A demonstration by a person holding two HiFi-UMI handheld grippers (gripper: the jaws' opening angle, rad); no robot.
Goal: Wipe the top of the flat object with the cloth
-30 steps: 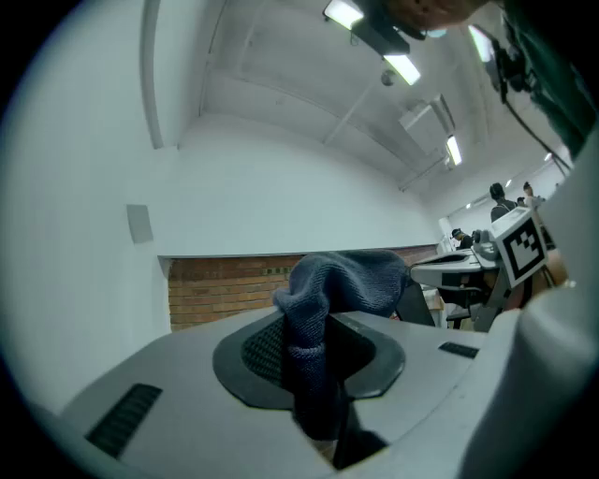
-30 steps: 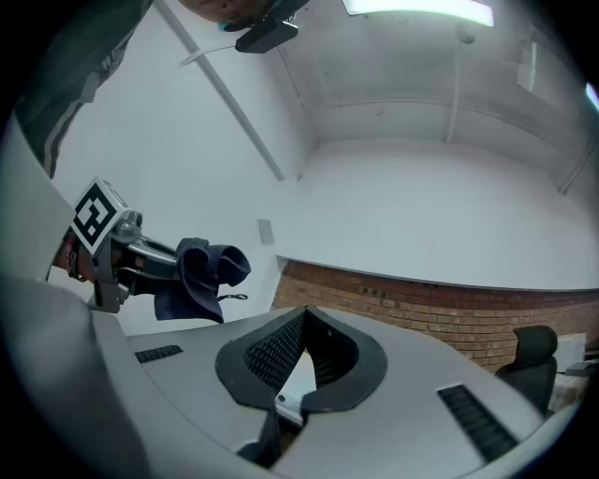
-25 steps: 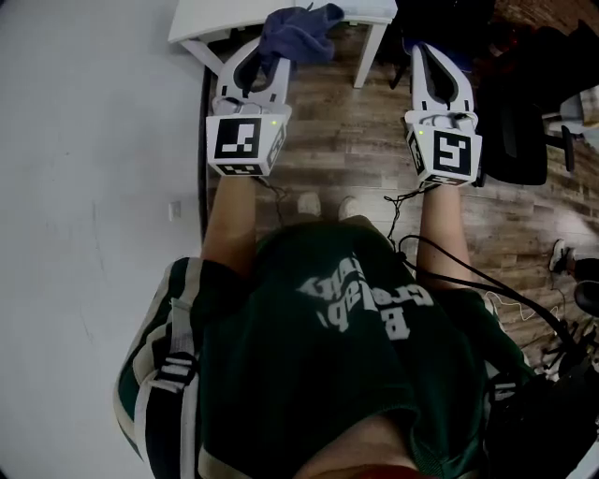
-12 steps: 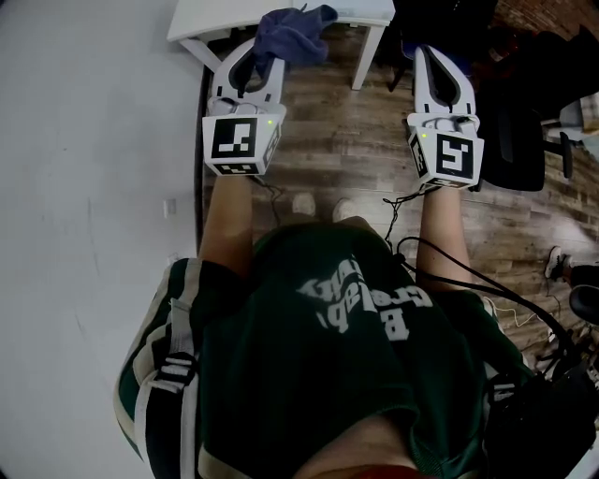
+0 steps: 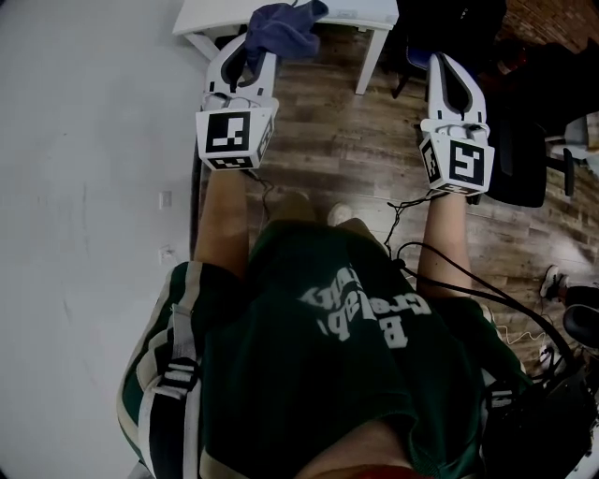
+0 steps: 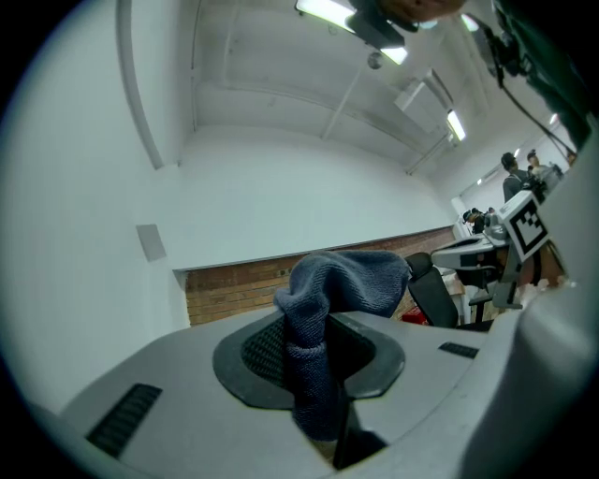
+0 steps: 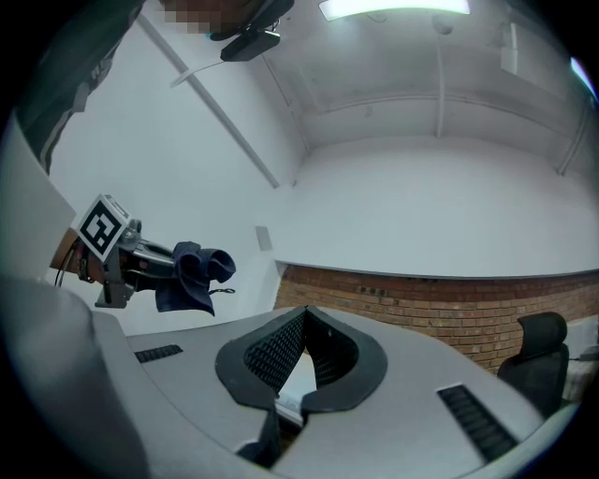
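My left gripper [image 5: 245, 51] is shut on a dark blue cloth [image 5: 281, 26], which bunches out past the jaw tips over the near edge of a white table [image 5: 211, 14], the flat object. In the left gripper view the cloth [image 6: 328, 290] is pinched upright between the black pads [image 6: 257, 351] of the left gripper [image 6: 311, 323]. My right gripper [image 5: 447, 64] hovers over the wooden floor to the right of the table, shut on nothing. The right gripper view shows its jaws [image 7: 304, 323] closed at the tips, with the left gripper [image 7: 122, 257] and the cloth [image 7: 192, 276] off to the left.
A white table leg [image 5: 368, 58] stands between the two grippers. A white wall [image 5: 84, 140] runs along the left. A dark office chair [image 5: 519, 131] and cables [image 5: 505, 299] lie at the right. Wooden floor [image 5: 346, 140] lies below the grippers.
The left gripper with the cloth has shifted a little left and farther toward the table. The right gripper has drifted right and slightly down in the head view.
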